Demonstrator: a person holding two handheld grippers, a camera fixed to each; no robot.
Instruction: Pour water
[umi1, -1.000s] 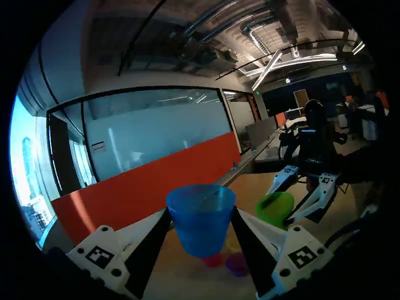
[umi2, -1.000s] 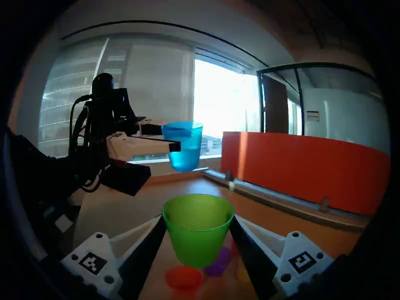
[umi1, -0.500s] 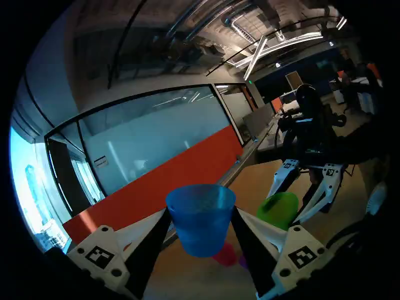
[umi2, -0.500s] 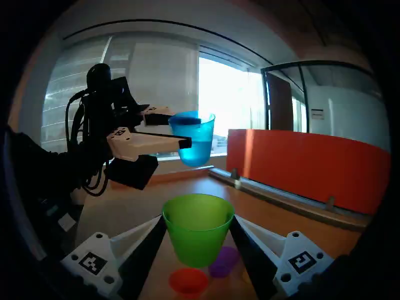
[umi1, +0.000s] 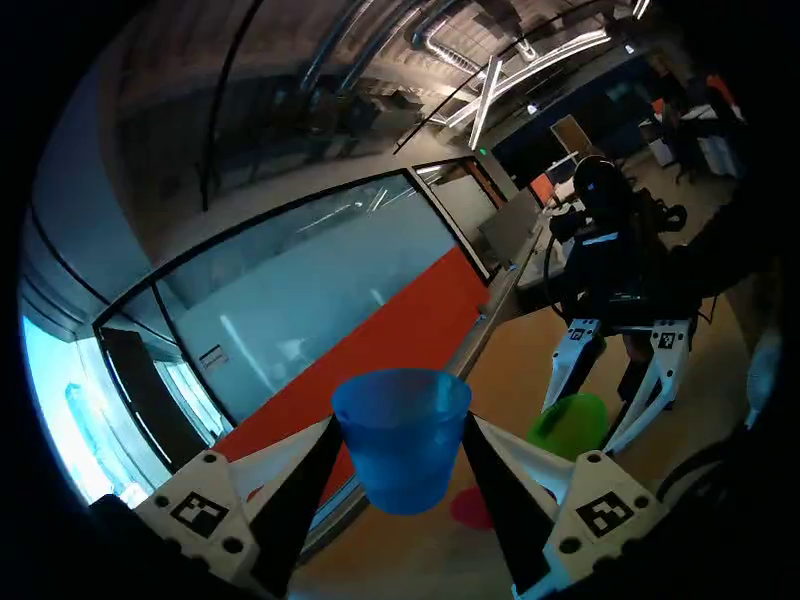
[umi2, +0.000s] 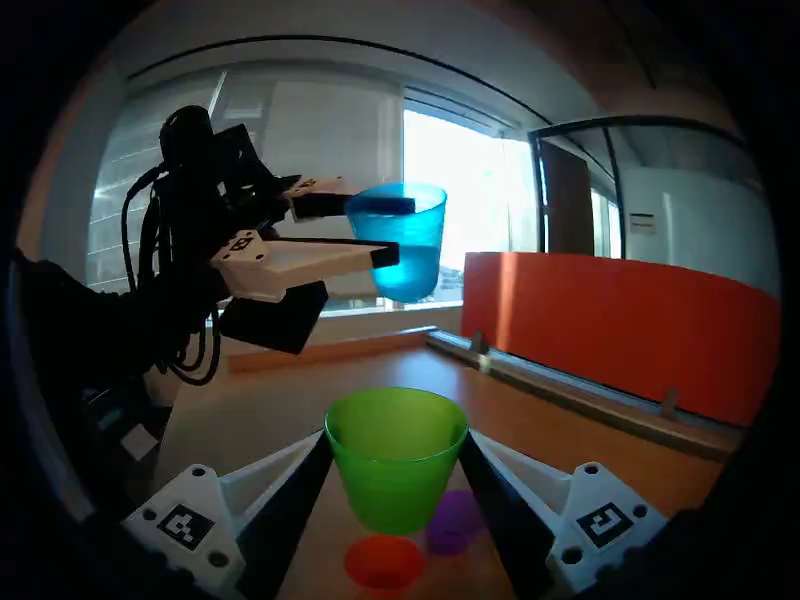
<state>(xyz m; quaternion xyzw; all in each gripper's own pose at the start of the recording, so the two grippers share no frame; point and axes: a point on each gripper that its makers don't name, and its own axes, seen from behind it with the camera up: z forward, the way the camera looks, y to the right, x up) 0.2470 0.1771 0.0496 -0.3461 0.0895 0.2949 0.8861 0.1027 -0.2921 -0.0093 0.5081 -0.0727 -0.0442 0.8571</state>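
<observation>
Blue cup (umi1: 402, 455): in the left gripper view, it was clamped between both fingers of the left gripper (umi1: 402, 425), rim up, at the fingertips. Ahead and to the right of that claw, the right gripper (umi1: 612, 405) was closed on a green cup (umi1: 570, 425). A red cup (umi1: 470, 508) stood on the wooden table (umi1: 420, 555) just below the right fingertip. In the right gripper view, the green cup (umi2: 397, 460) sat pinched between the right gripper's (umi2: 397, 440) fingers, mouth open upward. The blue cup (umi2: 405, 240), water showing in its lower half, hung above and beyond that claw, gripped by the left gripper (umi2: 385, 235). The red cup (umi2: 384, 562) and a purple cup (umi2: 458, 518) lay below the fingertips.
</observation>
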